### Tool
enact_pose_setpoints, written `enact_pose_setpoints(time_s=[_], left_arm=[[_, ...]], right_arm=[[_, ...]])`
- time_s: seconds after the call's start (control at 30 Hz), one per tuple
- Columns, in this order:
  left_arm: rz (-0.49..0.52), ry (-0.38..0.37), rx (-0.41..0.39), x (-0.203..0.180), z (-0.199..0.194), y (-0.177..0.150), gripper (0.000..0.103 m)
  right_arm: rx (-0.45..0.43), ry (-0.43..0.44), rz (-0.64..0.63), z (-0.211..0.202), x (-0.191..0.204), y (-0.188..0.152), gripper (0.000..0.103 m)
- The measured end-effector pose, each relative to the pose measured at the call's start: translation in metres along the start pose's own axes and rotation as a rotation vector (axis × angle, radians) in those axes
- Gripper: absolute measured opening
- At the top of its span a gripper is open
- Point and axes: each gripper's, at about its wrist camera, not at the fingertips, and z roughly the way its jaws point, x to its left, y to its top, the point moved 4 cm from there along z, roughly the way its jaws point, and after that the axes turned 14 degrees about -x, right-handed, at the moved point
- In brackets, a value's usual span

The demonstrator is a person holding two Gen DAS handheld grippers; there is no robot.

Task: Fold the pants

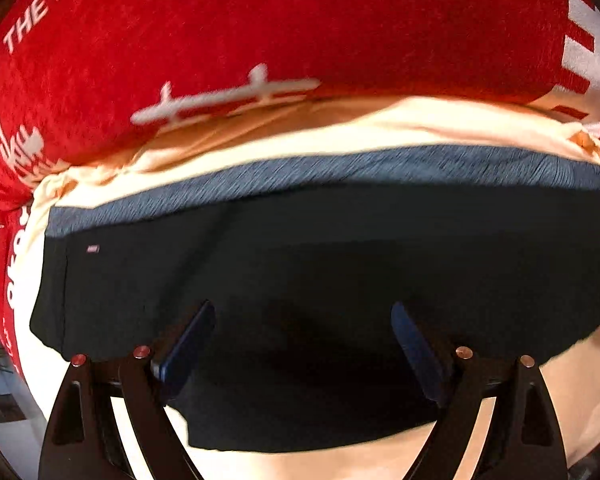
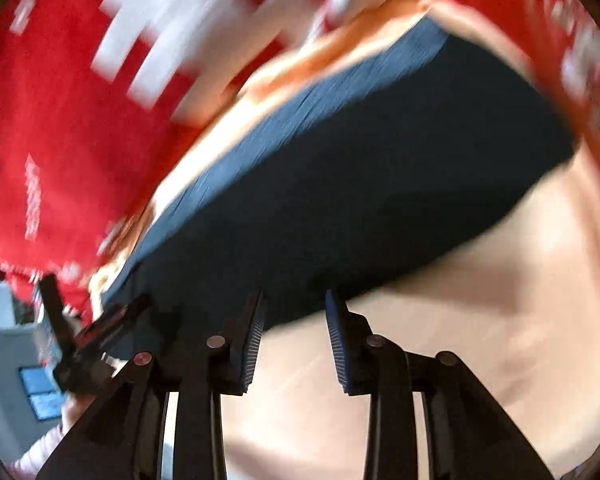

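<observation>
Dark pants with a blue-gray waistband lay folded flat on a cream sheet beside a red blanket, while the left gripper and right gripper hovered open and empty, apparently judging the fold.

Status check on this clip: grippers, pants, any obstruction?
Left gripper open over the dark pants. Right gripper open at their near edge. Pants flat on cream sheet; red blanket bunched behind.
</observation>
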Motion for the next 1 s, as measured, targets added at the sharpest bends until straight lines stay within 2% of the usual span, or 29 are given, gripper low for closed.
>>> enact_pose_setpoints(time_s=[0.13,0.2,0.3,0.53,0.6,0.7,0.77,0.83,1.0], left_arm=[[-0.004,-0.021,0.009,0.044,-0.005,-0.02,0.091],[0.0,-0.024,0.001,0.062,-0.008,-0.024,0.091],[0.009,0.003,-0.018,0.108,-0.008,-0.03,0.091],[-0.025,0.132,-0.028,0.225,0.01,-0.043,0.091],[-0.025,0.177,-0.04,0.251,0.018,-0.045,0.091],[-0.047,0.225,-0.044,0.29,0.033,-0.053,0.091],[-0.102,0.181,-0.047,0.299,0.044,-0.056,0.092],[-0.145,0.158,-0.059,0.312,0.052,-0.061,0.1],[-0.162,0.092,-0.058,0.325,0.062,-0.065,0.103]], right_arm=[[0.057,0.038,-0.008,0.019,0.047,-0.049,0.037],[0.07,0.049,-0.015,0.027,0.068,-0.07,0.046],[0.09,0.075,-0.016,0.039,0.101,-0.096,0.048],[0.223,0.222,0.022,0.107,0.17,-0.163,0.048],[0.234,0.245,0.04,0.121,0.18,-0.174,0.048],[0.199,0.286,0.063,0.125,0.189,-0.179,0.048],[0.181,0.303,0.067,0.132,0.194,-0.179,0.048],[0.193,0.311,0.066,0.135,0.195,-0.181,0.048],[0.228,0.3,0.08,0.153,0.197,-0.181,0.048]])
